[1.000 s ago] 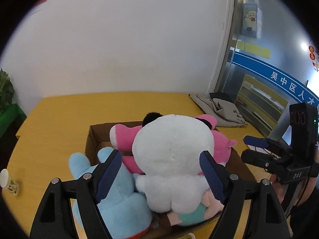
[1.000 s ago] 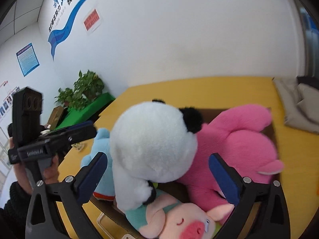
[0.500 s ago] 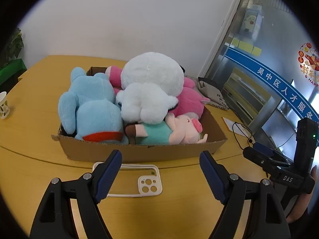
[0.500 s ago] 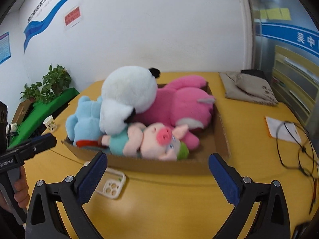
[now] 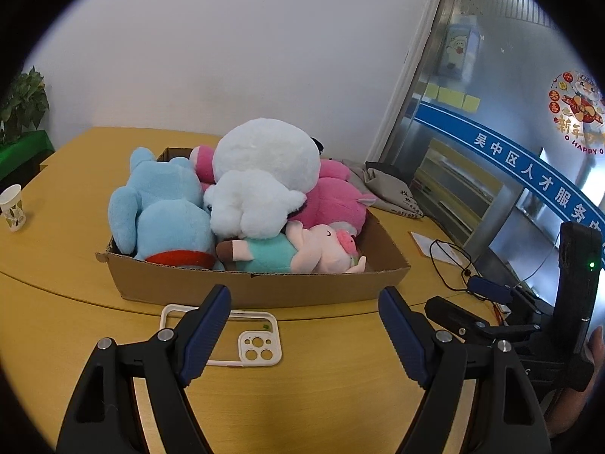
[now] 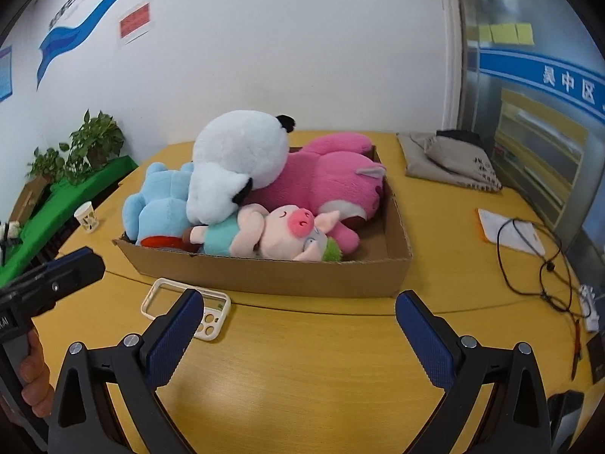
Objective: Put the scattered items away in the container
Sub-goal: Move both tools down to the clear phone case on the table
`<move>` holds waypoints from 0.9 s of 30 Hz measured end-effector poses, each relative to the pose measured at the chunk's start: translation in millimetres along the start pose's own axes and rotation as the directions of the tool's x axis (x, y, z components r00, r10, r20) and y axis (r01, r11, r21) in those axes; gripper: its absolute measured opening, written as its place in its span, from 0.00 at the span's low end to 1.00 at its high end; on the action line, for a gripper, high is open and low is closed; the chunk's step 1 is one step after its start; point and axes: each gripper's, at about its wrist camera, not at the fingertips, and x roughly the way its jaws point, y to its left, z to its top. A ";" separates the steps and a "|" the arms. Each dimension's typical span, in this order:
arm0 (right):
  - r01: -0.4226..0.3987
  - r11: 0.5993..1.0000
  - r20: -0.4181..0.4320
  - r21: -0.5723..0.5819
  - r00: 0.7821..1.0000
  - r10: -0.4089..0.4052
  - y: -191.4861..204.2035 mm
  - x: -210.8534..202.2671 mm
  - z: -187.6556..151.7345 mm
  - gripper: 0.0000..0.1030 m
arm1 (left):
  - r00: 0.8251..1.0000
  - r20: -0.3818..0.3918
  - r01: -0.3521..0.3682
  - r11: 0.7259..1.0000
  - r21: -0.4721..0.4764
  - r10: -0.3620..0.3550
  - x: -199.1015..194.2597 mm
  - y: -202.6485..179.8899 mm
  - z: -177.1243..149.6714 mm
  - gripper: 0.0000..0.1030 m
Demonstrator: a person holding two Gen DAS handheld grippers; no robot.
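A cardboard box (image 5: 264,289) (image 6: 272,274) stands on the yellow table. In it lie a white panda plush (image 5: 264,178) (image 6: 234,166) on top, a blue plush (image 5: 166,208) (image 6: 159,204), a pink plush (image 5: 336,196) (image 6: 329,185) and a small pig plush (image 5: 314,246) (image 6: 280,234). My left gripper (image 5: 304,336) is open and empty, held back from the box's near wall. My right gripper (image 6: 298,336) is open and empty too, also in front of the box. Each gripper shows at the side of the other's view.
A white phone case (image 5: 242,336) (image 6: 189,308) lies on the table just in front of the box. A paper cup (image 5: 13,208) (image 6: 87,217) stands at the left. A grey bag (image 6: 450,162), a paper and a black cable (image 6: 529,249) lie at the right. Plants stand far left.
Both grippers have pulled back and away from the box. A second ago they were open around the white panda plush; it now lies in the box on the other plush toys.
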 end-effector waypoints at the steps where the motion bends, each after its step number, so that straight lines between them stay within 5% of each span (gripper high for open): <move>1: -0.002 1.000 -0.001 -0.014 1.000 0.002 3.6 0.3 -0.1 1.00 | 1.000 -0.002 -0.005 1.000 0.006 0.005 0.8 0.3 -1.0 0.78; 6: -0.032 0.999 -0.013 -0.016 0.999 0.032 12.3 4.9 -0.2 1.00 | 0.997 -0.059 0.041 0.998 -0.050 -0.044 12.5 20.2 -4.3 0.78; 13: -0.085 0.993 -0.062 0.080 0.994 0.090 8.7 27.0 -8.8 1.00 | 0.993 -0.110 -0.039 0.996 -0.075 0.031 17.2 51.7 -8.3 0.78; 17: -0.173 0.964 -0.135 0.203 0.970 0.203 2.7 59.2 -20.9 1.00 | 0.988 -0.154 -0.046 0.992 -0.117 0.027 31.8 68.8 -16.7 0.78; 27: -0.120 0.967 -0.279 0.227 0.943 0.182 38.7 146.3 -46.0 0.99 | 0.961 -0.267 -0.138 0.968 -0.212 0.079 77.1 124.8 -33.8 0.75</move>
